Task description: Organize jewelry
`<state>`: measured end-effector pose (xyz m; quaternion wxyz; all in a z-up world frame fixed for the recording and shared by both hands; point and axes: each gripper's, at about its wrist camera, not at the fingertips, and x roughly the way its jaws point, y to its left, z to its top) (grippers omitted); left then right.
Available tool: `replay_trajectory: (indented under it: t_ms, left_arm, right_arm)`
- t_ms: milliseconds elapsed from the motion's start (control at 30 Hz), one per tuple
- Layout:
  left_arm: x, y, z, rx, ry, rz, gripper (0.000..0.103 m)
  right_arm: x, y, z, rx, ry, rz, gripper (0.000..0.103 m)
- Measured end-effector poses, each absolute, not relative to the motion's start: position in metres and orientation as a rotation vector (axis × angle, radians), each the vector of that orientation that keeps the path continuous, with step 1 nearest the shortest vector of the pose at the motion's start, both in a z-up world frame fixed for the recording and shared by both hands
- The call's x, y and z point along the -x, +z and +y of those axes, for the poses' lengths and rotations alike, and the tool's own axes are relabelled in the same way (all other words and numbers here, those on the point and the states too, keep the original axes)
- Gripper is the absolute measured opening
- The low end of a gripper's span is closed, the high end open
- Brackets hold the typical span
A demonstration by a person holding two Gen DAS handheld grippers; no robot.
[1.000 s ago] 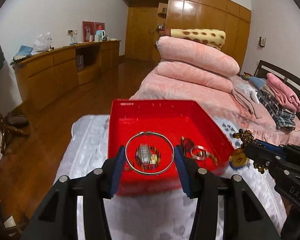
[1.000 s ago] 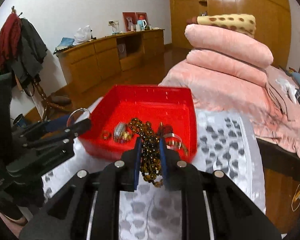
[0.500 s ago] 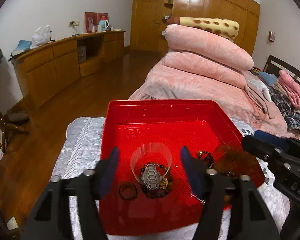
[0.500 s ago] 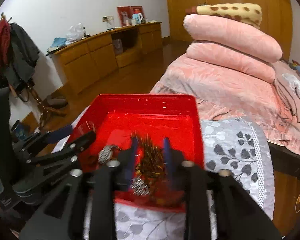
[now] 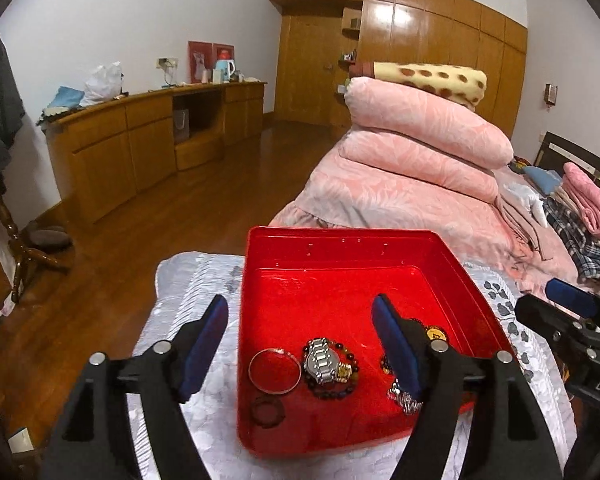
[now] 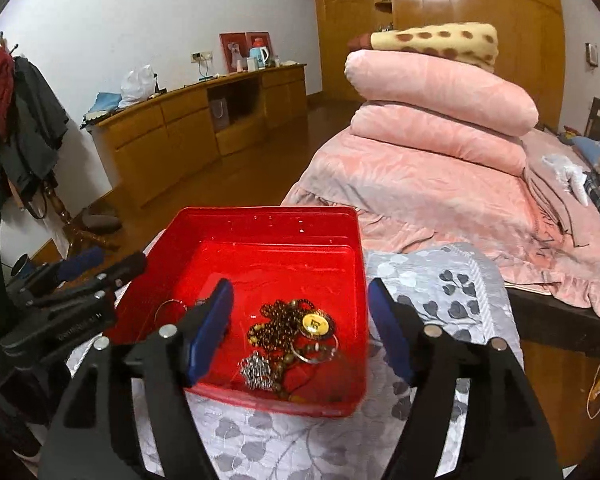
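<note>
A red plastic tray (image 5: pixel 340 240) (image 6: pixel 260 216) sits on a silver patterned cloth. A silver bangle (image 5: pixel 275 371), a metal watch (image 5: pixel 322 360) on dark beads, and a small dark ring (image 5: pixel 267 411) lie at its near left. My left gripper (image 5: pixel 302 340) hangs over them, jaws opening, nothing between its pads. In the right wrist view a brown bead necklace with a gold pendant (image 6: pixel 315 324) and a silver chain (image 6: pixel 256 370) lie in the tray. My right gripper (image 6: pixel 300 330) is above them, jaws opening and empty.
The cloth (image 6: pixel 440 288) covers a small table beside a bed piled with pink quilts (image 5: pixel 420 152). A wooden sideboard (image 5: pixel 140 140) lines the far wall across a bare wood floor. A coat stand (image 6: pixel 24 120) with clothes stands at left.
The left gripper let go of the silver bangle, which now lies in the tray. The right gripper released the bead necklace into the tray. Both jaws spread wide.
</note>
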<state>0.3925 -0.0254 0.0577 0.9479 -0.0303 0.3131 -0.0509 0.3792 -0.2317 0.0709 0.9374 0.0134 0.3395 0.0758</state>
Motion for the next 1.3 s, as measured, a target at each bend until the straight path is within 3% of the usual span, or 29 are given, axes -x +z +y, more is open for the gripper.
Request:
replay_trajectory:
  t_ms: [300,1300]
  left_arm:
    - [-0.34,0.058,-0.017,0.054,-0.104,0.609,0.092]
    - [-0.177,0.129,0.001,0.022,-0.099,0.276,0.097]
  right_arm:
    - [-0.324,0.07,-0.231,-0.035,0.155,0.658,0.096]
    - [-0.17,0.137,-0.219,-0.002,0.124,0.374,0.098]
